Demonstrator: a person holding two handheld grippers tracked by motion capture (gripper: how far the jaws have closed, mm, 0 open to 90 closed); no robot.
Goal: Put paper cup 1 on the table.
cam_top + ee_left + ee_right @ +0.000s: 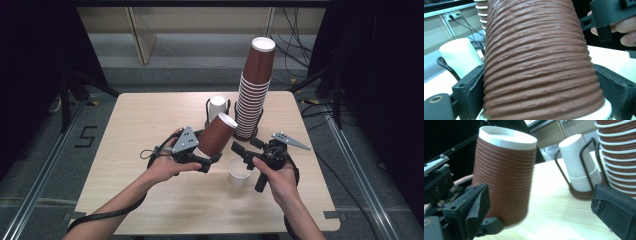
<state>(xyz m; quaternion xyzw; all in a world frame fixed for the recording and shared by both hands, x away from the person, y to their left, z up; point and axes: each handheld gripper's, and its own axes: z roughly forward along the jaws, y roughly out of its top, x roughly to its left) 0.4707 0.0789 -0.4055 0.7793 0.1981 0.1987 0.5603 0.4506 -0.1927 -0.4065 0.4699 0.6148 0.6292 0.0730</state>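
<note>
High view is showing me my left gripper [210,159] clamping a tilted brown ribbed cup [218,134] above the table [150,120] while my empty, open-jawed right gripper [239,148] is nearing the white cup [240,172], risking toppling it.

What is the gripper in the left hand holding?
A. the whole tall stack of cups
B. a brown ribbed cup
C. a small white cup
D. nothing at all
B: the left gripper has its jaws clamped on the sides of the brown ribbed cup, held upside down and tilted above the table.
</note>
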